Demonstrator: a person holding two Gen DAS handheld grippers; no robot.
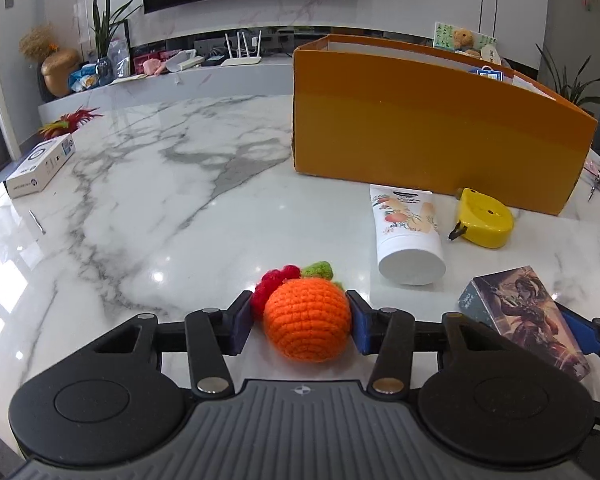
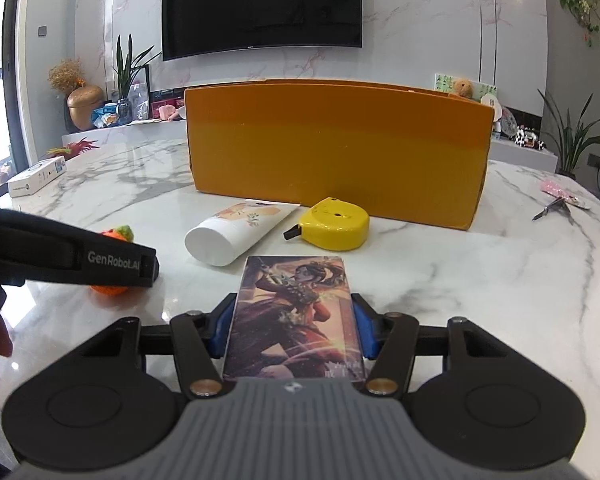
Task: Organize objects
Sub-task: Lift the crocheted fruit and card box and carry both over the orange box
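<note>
My left gripper (image 1: 300,322) is shut on an orange crocheted fruit (image 1: 306,322) with red and green bits, low over the marble table (image 1: 160,208). My right gripper (image 2: 294,326) is shut on a flat illustrated box (image 2: 296,312), also seen at the right of the left wrist view (image 1: 528,316). A white cream tube (image 1: 408,232) (image 2: 236,232) and a yellow tape measure (image 1: 486,218) (image 2: 334,228) lie in front of a tall orange cardboard box (image 1: 428,132) (image 2: 340,148).
A white carton (image 1: 40,168) (image 2: 36,176) lies at the table's far left edge beside a red feathery item (image 1: 70,120). Scissors and small pink items (image 2: 560,204) lie at the far right. A shelf with plants and clutter runs behind the table.
</note>
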